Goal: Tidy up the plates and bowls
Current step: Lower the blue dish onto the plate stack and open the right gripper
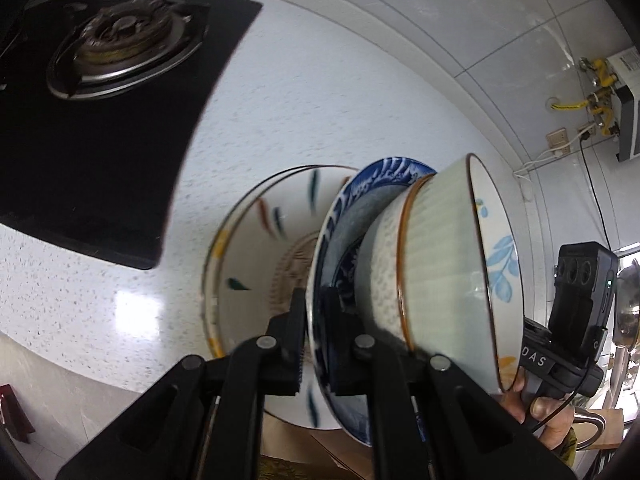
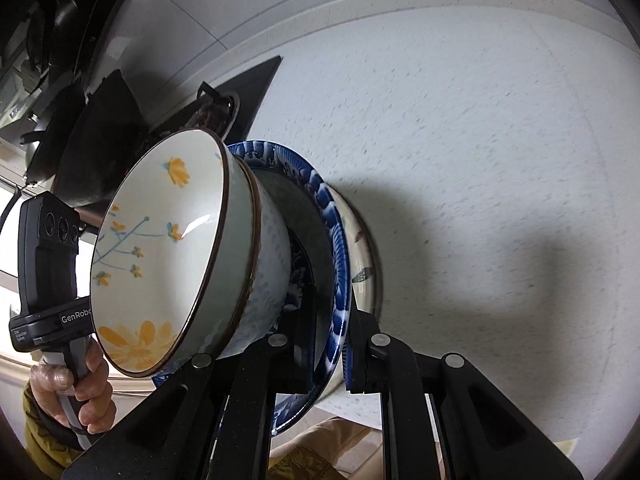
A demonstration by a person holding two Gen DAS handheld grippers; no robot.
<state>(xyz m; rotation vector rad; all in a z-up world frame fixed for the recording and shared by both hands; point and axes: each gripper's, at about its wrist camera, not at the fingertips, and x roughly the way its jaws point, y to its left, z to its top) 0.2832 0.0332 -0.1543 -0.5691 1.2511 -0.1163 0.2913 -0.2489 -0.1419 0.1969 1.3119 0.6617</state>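
Pinching the blue plate (image 1: 340, 208) from opposite sides, are they?

Yes. The left gripper (image 1: 316, 316) and the right gripper (image 2: 328, 332) are each closing narrow on its rim, one finger inside the dish and one beneath.

And the bowls?

They are riding on it: a speckled bowl (image 2: 268, 280) is sitting in the plate, and a flowered bowl (image 2: 160, 240) is nesting inside that. The load is hanging over the countertop (image 2: 480, 120), beside the stove (image 1: 100, 120).

Where is it heading, do you think?

A white plate (image 1: 248, 240) is lying just beneath, so I am guessing the load is going onto it. I cannot tell whether they are touching yet.

So what is mattering most here?

Both hands are needing to be moving as one. If one is leading, the rim is twisting between the pads and the bowls are sliding. I am advising level hands, a centred descent, and opening both grips together only once the plate is resting flat
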